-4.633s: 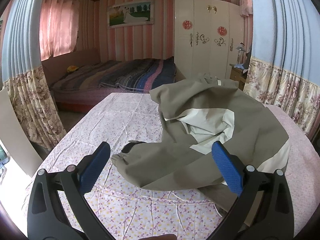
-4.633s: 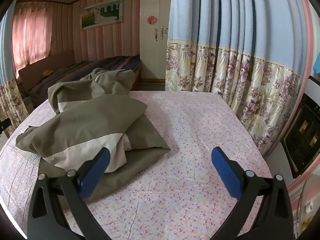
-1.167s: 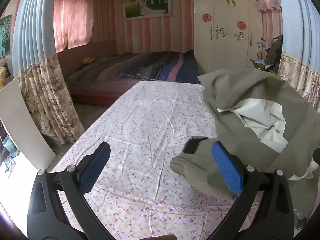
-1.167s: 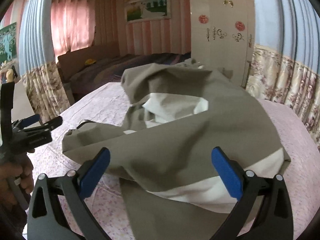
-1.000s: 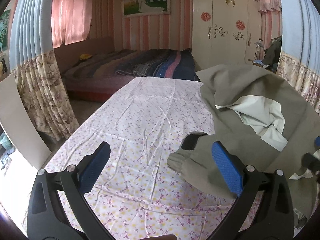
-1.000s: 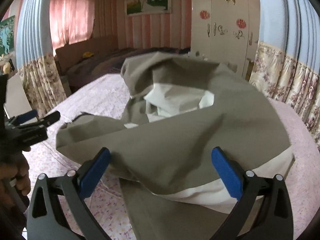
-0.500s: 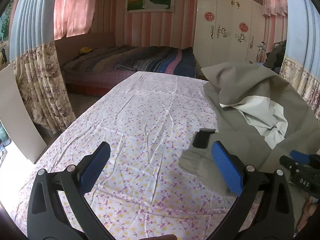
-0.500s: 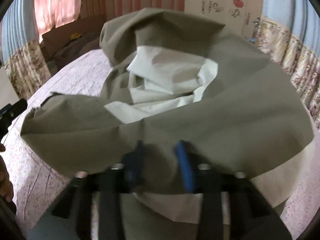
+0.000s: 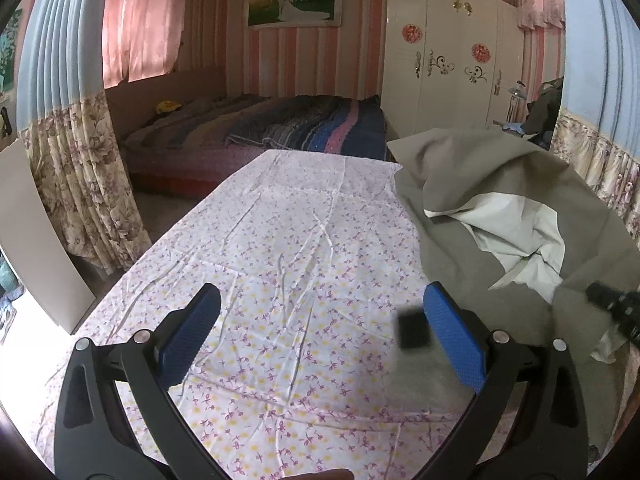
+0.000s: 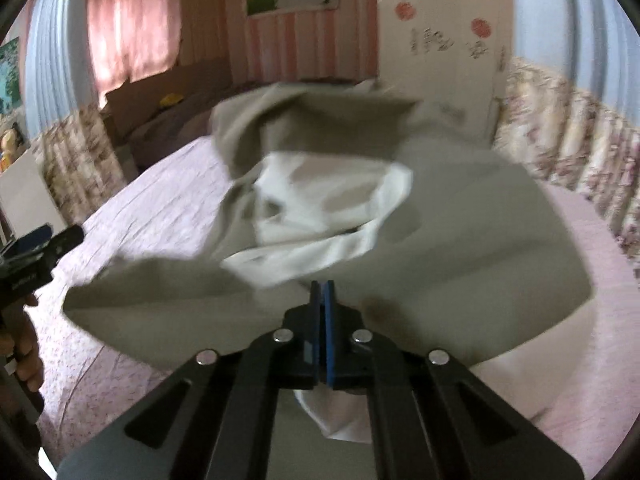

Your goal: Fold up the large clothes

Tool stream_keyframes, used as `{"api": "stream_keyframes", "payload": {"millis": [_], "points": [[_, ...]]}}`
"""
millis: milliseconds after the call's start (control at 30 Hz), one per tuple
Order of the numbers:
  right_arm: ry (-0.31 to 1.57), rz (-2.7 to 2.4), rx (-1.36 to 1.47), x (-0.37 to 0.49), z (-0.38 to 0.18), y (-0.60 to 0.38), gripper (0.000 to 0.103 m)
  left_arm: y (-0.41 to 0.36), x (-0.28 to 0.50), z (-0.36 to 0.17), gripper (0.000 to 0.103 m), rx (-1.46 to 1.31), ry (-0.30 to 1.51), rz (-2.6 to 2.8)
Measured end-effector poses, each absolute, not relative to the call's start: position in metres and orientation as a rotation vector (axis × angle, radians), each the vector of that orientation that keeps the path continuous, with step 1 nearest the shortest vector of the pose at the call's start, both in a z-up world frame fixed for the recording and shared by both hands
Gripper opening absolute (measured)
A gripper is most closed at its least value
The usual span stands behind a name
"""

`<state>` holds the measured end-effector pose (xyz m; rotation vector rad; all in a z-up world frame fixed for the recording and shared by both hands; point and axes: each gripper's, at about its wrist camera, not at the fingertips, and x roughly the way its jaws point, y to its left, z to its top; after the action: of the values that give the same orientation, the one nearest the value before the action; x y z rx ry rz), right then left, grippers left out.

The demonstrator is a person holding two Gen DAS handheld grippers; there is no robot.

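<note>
Garment point(image 10: 460, 248): olive-grey, pale lining showing, heaped and crumpled on right half of flower-print sheet point(image 9: 288, 240), nowhere near flat. Right gripper point(image 10: 323, 292) clamped fully together at near edge of heap; pads meeting on what looks like a pinch of the olive cloth, though blur hides the exact bite. Left gripper point(image 9: 320, 332) spread wide over bare sheet, gripping nothing, with a dark cuff point(image 9: 414, 330) of the garment just beside its right pad.

Step in hand, judged: opening grab, getting hold of an edge to spread the piece before any fold. Next move likely calls for a second grip from the left side, on the cuff or nearby hem, then pulling both apart to flatten the cloth across the free sheet.

Containers: none in sight; nothing held in any.
</note>
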<state>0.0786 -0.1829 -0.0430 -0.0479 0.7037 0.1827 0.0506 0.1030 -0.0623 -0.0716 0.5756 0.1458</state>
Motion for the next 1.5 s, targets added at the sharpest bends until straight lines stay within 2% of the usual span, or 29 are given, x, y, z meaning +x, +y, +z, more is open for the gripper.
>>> {"api": "stream_keyframes", "payload": {"millis": [300, 600, 700, 733, 767, 800, 833, 933, 1033, 1133, 1300, 1500], "points": [[0.599, -0.163, -0.029, 0.083, -0.004, -0.330, 0.000, 0.076, 0.046, -0.045, 0.100, -0.028, 0.561, 0.115], [0.598, -0.551, -0.098, 0.101, -0.014, -0.498, 0.000, 0.026, 0.054, -0.047, 0.100, 0.031, 0.593, 0.060], [0.616, -0.663, -0.089, 0.096, -0.010, -0.537, 0.004, 0.009, 0.064, -0.059, 0.100, 0.049, 0.632, 0.051], [0.596, -0.672, -0.076, 0.089, -0.006, -0.542, 0.026, 0.005, 0.066, -0.061, 0.100, 0.050, 0.640, 0.047], [0.556, -0.664, -0.052, 0.079, 0.003, -0.543, 0.069, 0.004, 0.066, -0.063, 0.100, 0.048, 0.646, 0.046], [0.523, -0.642, -0.032, 0.071, 0.010, -0.538, 0.084, 0.002, 0.068, -0.065, 0.100, 0.046, 0.652, 0.049], [0.484, -0.605, -0.013, 0.060, 0.018, -0.531, 0.089, 0.000, 0.069, -0.067, 0.100, 0.044, 0.655, 0.051], [0.436, -0.502, -0.041, 0.039, 0.034, -0.489, 0.089, -0.002, 0.070, -0.066, 0.100, 0.042, 0.658, 0.059], [0.405, -0.320, 0.091, 0.016, 0.037, -0.447, 0.093, -0.002, 0.067, -0.063, 0.100, 0.050, 0.648, 0.064], [0.479, -0.061, 0.181, 0.012, 0.014, -0.387, 0.093, 0.004, 0.063, -0.058, 0.100, 0.048, 0.637, 0.071], [0.522, 0.065, 0.097, -0.001, -0.025, -0.306, 0.093, 0.023, 0.049, -0.053, 0.100, 0.022, 0.616, 0.071], [0.598, 0.082, 0.083, -0.007, -0.052, -0.275, 0.093, 0.042, 0.021, -0.059, 0.100, 0.046, 0.614, 0.057]]}}
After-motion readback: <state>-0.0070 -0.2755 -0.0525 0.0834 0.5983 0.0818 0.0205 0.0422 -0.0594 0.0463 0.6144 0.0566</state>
